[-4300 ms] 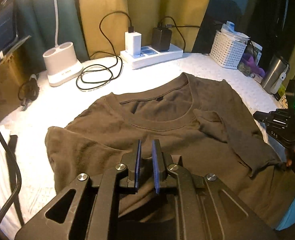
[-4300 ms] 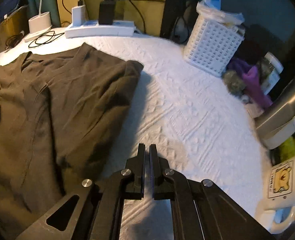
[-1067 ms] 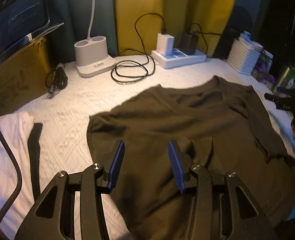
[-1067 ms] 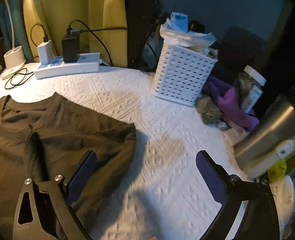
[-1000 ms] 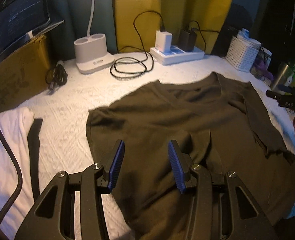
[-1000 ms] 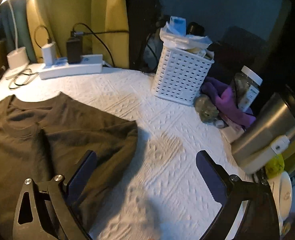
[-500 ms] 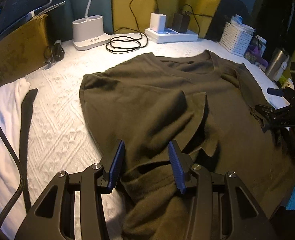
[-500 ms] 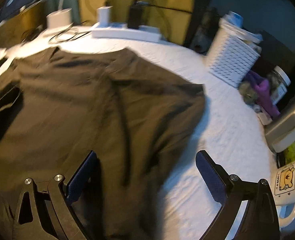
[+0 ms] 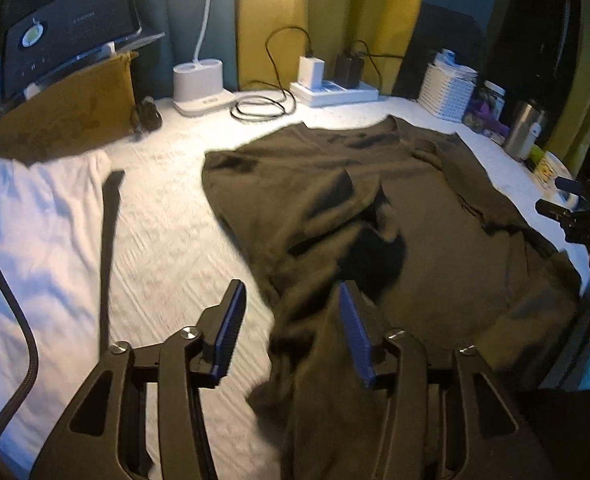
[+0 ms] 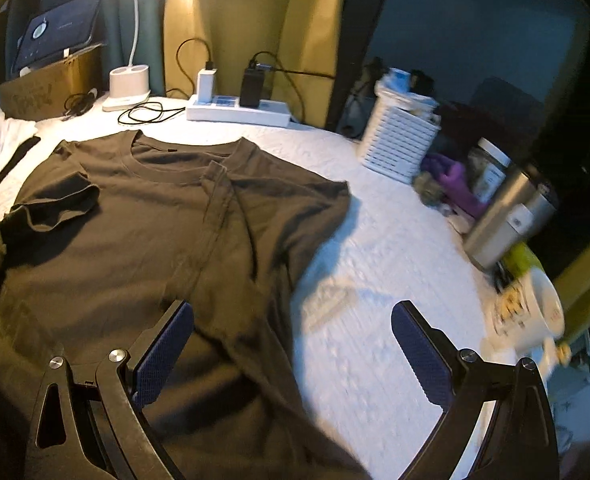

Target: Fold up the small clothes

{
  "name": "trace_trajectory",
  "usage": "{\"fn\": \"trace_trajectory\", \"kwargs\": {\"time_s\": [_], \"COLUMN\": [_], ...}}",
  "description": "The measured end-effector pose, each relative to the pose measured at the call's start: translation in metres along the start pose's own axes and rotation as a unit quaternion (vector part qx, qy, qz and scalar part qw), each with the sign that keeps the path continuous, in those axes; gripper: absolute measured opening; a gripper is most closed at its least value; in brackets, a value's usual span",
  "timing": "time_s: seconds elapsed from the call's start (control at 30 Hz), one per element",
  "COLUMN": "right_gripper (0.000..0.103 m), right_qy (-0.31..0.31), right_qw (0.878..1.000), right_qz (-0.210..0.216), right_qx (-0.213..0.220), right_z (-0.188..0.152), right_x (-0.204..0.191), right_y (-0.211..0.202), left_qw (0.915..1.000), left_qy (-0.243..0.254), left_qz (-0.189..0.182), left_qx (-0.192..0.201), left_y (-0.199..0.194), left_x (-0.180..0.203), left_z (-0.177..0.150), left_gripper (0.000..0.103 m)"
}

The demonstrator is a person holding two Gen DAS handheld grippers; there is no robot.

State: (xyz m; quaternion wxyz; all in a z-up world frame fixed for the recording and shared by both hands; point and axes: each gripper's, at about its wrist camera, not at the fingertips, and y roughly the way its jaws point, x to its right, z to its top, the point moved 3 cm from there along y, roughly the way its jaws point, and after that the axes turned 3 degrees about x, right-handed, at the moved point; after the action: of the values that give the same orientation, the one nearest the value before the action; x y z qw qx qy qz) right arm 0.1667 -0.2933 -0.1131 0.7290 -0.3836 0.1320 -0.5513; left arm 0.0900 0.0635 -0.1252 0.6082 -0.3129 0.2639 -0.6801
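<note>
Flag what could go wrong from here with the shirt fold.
1. The shirt has a bunched sleeve; folding over it could trap wrinkles.
2. The left gripper is opening with hem cloth between its pads, unpressed; the hem may slump.
3. The open right gripper is near a mug and flask; a wide swing might knock them.

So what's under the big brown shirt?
The brown shirt lies spread on a white textured cloth, which shows all around its edges. A sleeve is folded on top of the shirt. Anything else beneath the shirt is covered, so I cannot tell.
</note>
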Motion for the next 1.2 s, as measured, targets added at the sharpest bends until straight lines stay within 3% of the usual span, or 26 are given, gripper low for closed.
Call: {"fn": "trace_trajectory", "kwargs": {"time_s": [0.17,0.47,0.53,0.7,0.77,0.97,1.13,1.17,1.2], "right_gripper": [0.1,0.099,0.093,0.058,0.052,0.052,0.052,0.044,0.021], "right_qy": [0.027,0.077,0.086,0.111,0.107,0.11,0.12,0.121,0.125], "right_qw": [1.0,0.997,0.996,0.993,0.994,0.992,0.991,0.991,0.99], "right_qz": [-0.013,-0.016,-0.007,0.022,0.033,0.056,0.055,0.055,0.057], "right_qx": [-0.008,-0.019,-0.024,-0.027,-0.022,-0.036,-0.026,-0.022,-0.017], "right_z": [-0.031,-0.089,-0.1,-0.114,-0.112,-0.115,-0.118,-0.118,-0.118], "right_x": [0.017,0.041,0.043,0.045,0.039,0.029,0.026,0.027,0.028], "right_y": [-0.02,-0.046,-0.049,-0.051,-0.053,-0.036,-0.027,-0.028,-0.03], "left_qw": [0.9996,0.9995,0.9997,0.9992,0.9988,0.998,0.9985,0.9986,0.9987], "left_qy": [-0.003,0.018,0.018,0.04,0.047,0.056,0.053,0.051,0.048], "left_qz": [-0.012,-0.008,-0.008,-0.003,-0.006,-0.01,-0.01,-0.007,-0.008], "left_qx": [-0.024,-0.023,-0.016,0.002,0.014,0.028,-0.012,-0.016,-0.015], "left_y": [0.005,0.009,0.007,-0.006,-0.016,-0.031,-0.009,-0.006,-0.004], "left_x": [0.01,0.023,0.025,0.032,0.037,0.046,0.043,0.042,0.041], "left_z": [-0.026,-0.046,-0.048,-0.049,-0.048,-0.05,-0.061,-0.063,-0.065], "left_gripper": [0.053,0.053,0.052,0.012,0.01,0.009,0.01,0.01,0.01]}}
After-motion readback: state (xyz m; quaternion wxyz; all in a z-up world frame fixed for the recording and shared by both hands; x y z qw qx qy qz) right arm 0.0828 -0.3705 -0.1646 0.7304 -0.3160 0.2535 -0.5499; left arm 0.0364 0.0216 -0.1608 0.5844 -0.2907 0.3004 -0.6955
